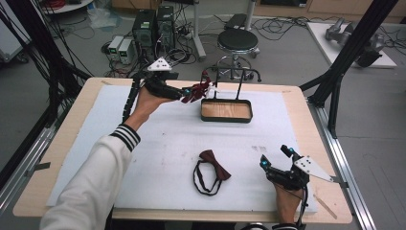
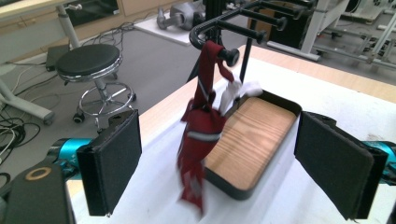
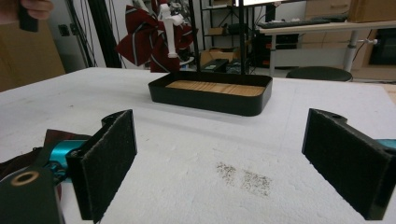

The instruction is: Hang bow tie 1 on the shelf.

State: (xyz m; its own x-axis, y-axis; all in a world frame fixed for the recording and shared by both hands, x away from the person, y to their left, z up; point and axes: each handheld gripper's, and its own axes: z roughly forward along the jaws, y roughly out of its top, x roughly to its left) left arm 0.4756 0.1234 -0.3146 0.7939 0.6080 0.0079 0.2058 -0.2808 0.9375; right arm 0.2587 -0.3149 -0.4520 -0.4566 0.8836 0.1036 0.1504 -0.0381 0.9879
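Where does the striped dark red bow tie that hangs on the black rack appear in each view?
High view: hanging bow tie at upper centre, left of the tray.
Left gripper view: centre, hanging from a peg.
Right gripper view: top, left of centre.
Shared landmark: the black, wood-bottomed tray.

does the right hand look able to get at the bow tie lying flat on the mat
Probably yes: the bow tie lies just left of the right tongs, which are open, with bare mat between them and nothing in the way.
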